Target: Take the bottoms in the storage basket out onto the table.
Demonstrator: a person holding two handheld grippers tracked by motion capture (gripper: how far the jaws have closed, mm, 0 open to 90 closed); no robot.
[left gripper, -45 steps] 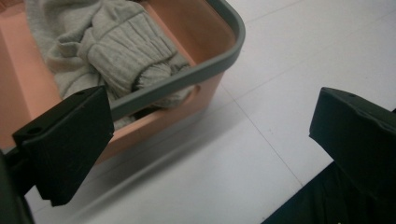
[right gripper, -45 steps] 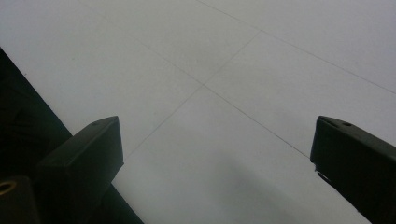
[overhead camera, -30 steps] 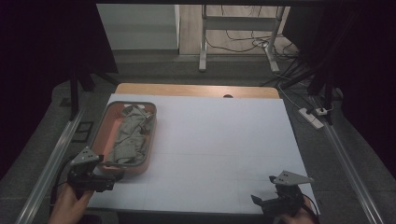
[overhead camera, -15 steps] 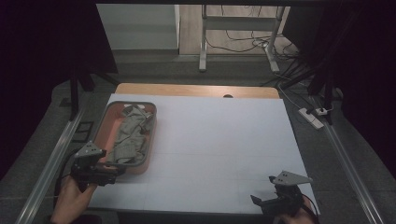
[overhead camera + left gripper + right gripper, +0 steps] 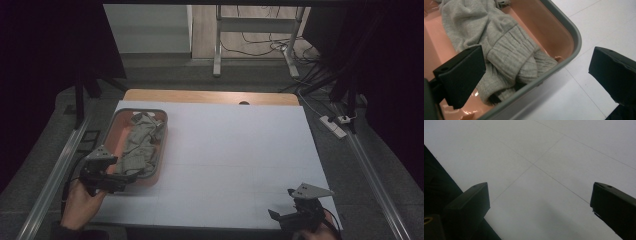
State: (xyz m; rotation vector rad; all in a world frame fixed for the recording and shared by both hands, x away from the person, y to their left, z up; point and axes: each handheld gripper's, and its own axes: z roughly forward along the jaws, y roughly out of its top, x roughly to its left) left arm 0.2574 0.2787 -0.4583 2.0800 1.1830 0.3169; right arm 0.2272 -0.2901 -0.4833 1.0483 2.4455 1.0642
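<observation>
The white tabletop (image 5: 225, 165) carries everything, with a strip of bare wood along its far edge. Near the left edge sits an oblong tray (image 5: 161, 150), pink inside with a grey rim, its long side running from the near-left part of the tabletop toward the far-left corner. Inside the tray lies a crumpled grey garment (image 5: 140, 145) that covers most of the tray floor; in the left gripper view its ribbed cuff (image 5: 519, 62) is bunched against the tray's near corner, just inside the rim.

The left gripper (image 5: 127, 176), held in a hand (image 5: 82, 202) at the near-left corner of the tabletop, sits at the near end of the tray. Its jaws stand wide apart and straddle the tray rim: one over the garment inside, the other over the white surface outside. Neither jaw touches the cloth.

The right gripper (image 5: 280, 216) rests at the near-right corner of the tabletop, well apart from the tray. Its jaws are also spread wide, with bare white tabletop between them.
</observation>
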